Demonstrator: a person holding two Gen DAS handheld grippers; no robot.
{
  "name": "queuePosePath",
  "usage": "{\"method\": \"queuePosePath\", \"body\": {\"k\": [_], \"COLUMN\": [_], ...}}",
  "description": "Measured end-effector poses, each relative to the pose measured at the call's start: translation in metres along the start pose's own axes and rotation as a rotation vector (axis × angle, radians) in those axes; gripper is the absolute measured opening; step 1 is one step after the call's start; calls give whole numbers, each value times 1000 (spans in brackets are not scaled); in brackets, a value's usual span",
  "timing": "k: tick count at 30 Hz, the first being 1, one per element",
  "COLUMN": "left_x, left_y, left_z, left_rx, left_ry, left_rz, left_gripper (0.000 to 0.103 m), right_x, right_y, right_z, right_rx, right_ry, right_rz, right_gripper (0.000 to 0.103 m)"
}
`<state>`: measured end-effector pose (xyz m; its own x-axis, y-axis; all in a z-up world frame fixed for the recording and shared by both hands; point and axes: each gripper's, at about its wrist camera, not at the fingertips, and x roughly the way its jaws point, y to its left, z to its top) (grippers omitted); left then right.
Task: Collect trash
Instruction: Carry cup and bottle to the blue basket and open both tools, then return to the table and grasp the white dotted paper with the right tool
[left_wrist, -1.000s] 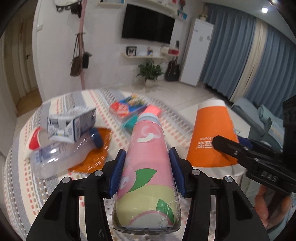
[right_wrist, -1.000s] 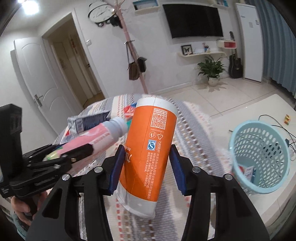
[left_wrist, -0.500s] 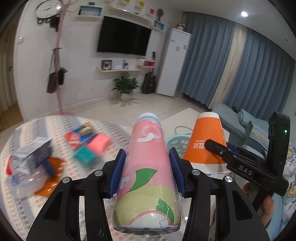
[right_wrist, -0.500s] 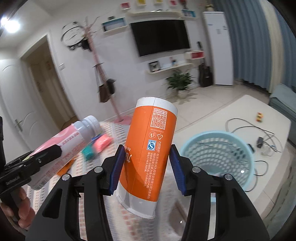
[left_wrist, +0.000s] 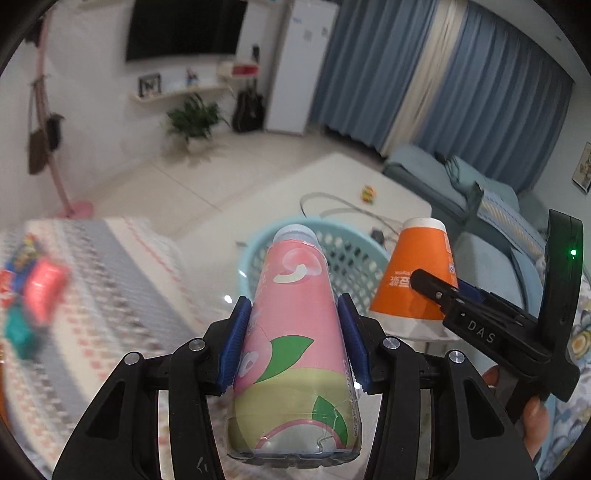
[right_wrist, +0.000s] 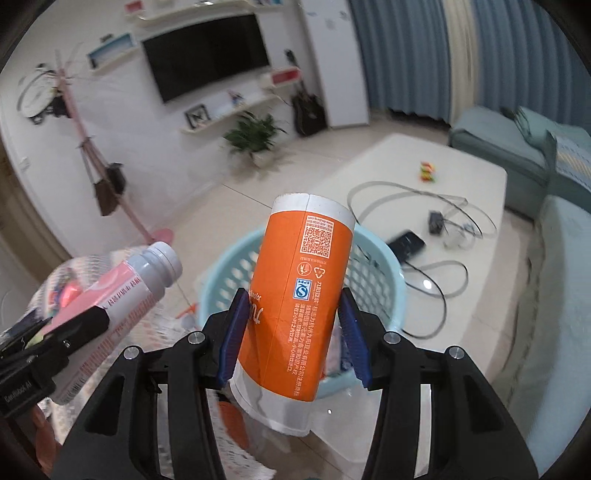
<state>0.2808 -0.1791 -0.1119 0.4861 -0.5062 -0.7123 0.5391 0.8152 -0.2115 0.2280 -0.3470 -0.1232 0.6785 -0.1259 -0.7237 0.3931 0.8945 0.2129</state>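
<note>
My left gripper (left_wrist: 293, 325) is shut on a pink plastic bottle (left_wrist: 291, 350) with a peach label and a pale cap, which points at the light blue basket (left_wrist: 255, 254) just ahead. My right gripper (right_wrist: 291, 325) is shut on an orange paper cup (right_wrist: 299, 295) with white ends and a QR code, held over the near side of the same basket (right_wrist: 384, 280). Each view shows the other hand's load: the orange cup (left_wrist: 413, 280) at right, the pink bottle (right_wrist: 122, 291) at left. Some trash lies in the basket's bottom.
Blurred wrappers (left_wrist: 40, 291) lie at far left on the patterned tablecloth (left_wrist: 110, 280). Behind the basket a white low table (right_wrist: 443, 184) carries cables, a phone and a small toy. A blue sofa (right_wrist: 517, 136) is at right, a pink coat stand (right_wrist: 92, 158) at left.
Both grippers swung right and slightly down from the cluttered tablecloth to the blue basket, keeping the bottle and cup. The carton, clear bottle and wrappers slid out to the left.
</note>
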Motion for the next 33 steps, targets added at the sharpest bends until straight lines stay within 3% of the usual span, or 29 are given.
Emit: {"method": "queuePosePath", "body": {"k": [10,24,33], "left_x": [57,21,-46], "left_y": [-16,-7,14], "left_z": [-7,-16,-29], "left_rx": [23,7,-34], "left_ry": [109,45,-60], "left_rz": [-34,-47,-12], "left_gripper": [47,48,48], "right_x": [35,12,-22], "right_y": [-9,-6,47], "right_z": [-13,-8,-10], "right_rx": [-19,-13,-114], "right_ry": [79,47,-17], "right_rz": [-71,-64,15], "right_gripper": [49,49,49]}}
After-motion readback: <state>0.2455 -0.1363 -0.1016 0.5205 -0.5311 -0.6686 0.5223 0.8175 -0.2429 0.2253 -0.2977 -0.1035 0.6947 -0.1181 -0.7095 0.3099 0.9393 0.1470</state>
